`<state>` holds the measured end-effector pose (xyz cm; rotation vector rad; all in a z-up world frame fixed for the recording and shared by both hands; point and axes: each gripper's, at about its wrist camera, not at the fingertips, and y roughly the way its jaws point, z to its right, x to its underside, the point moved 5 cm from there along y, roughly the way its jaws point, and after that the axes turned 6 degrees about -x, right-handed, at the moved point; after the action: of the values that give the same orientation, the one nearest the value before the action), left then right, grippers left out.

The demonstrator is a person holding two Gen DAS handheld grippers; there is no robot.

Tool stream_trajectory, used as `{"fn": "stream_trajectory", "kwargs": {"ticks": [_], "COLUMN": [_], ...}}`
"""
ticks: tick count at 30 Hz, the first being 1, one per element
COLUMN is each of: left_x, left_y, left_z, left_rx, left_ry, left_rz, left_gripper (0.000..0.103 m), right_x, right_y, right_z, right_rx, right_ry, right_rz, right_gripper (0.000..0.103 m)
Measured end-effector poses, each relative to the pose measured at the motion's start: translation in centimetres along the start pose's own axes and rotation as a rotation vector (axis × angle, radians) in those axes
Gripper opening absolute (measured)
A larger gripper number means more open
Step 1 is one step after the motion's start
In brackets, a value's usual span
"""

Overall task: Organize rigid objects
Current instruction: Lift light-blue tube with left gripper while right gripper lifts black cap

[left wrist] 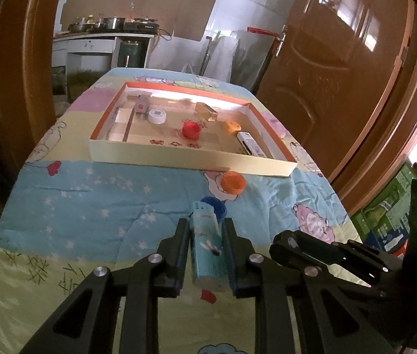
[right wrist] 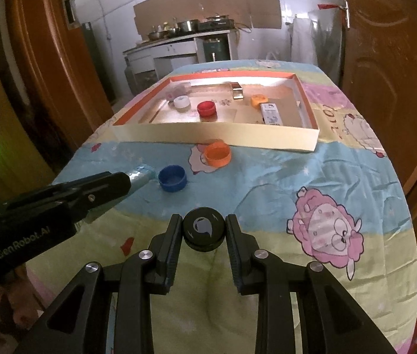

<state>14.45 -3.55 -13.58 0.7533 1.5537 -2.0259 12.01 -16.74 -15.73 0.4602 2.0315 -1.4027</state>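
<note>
Two tongs are in view: the left tongs [left wrist: 204, 255] and the right tongs [right wrist: 204, 253]. Bottle caps number five: one blue cap [right wrist: 172, 178] and one orange cap [right wrist: 217, 154] just ahead of the tongs, and beyond them in one shallow box [right wrist: 214, 138] a red cap [right wrist: 207, 109], a white cap [right wrist: 182, 101] and a second, smaller orange cap [right wrist: 258, 99]. One pale-blue carton [left wrist: 207, 250] sits between the left tongs, one black round lid [right wrist: 204, 231] between the right.

both grippers matte black: the left gripper [left wrist: 204, 224] and right gripper [right wrist: 203, 221] show ribbed finger pads, angular cut-out linkages and round silver screws. white "genrobot.ai" lettering runs along the left gripper's body.
</note>
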Motion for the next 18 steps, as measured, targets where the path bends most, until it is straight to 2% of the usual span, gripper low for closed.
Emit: {"fn": "stream_trajectory", "kwargs": {"ticks": [1, 5, 8, 11, 14, 15, 18], "left_x": [-0.1, -0.6, -0.4, 0.3, 0.7, 0.8, 1.3], "left_y": [-0.1, -0.1, 0.8, 1.5, 1.3, 1.2, 1.3], "left_z": [-0.1, -0.4, -0.7, -0.6, -0.2, -0.1, 0.3], "left_rx": [-0.004, -0.014, -0.009, 0.022, 0.074, 0.086, 0.108], "left_ry": [0.001, 0.006, 0.010, 0.018, 0.023, 0.034, 0.081], "left_rz": [0.001, 0.004, -0.043, -0.074, -0.063, -0.062, -0.080], "left_gripper": [0.007, 0.007, 0.007, 0.007, 0.008, 0.011, 0.033], "right_x": [-0.1, -0.6, -0.9, -0.9, -0.7, -0.6, -0.3], "right_y": [0.0, 0.2, 0.4, 0.7, 0.8, 0.8, 0.8], "right_z": [0.0, -0.1, -0.2, -0.1, 0.3, 0.4, 0.8], "right_rx": [0.000, 0.000, 0.000, 0.002, 0.003, 0.002, 0.003], "right_ry": [0.000, -0.005, -0.009, -0.007, 0.006, 0.011, 0.024], "right_rz": [0.001, 0.002, 0.000, -0.003, -0.008, -0.010, -0.012], "right_gripper": [0.030, 0.030, 0.030, 0.030, 0.030, 0.030, 0.030]}}
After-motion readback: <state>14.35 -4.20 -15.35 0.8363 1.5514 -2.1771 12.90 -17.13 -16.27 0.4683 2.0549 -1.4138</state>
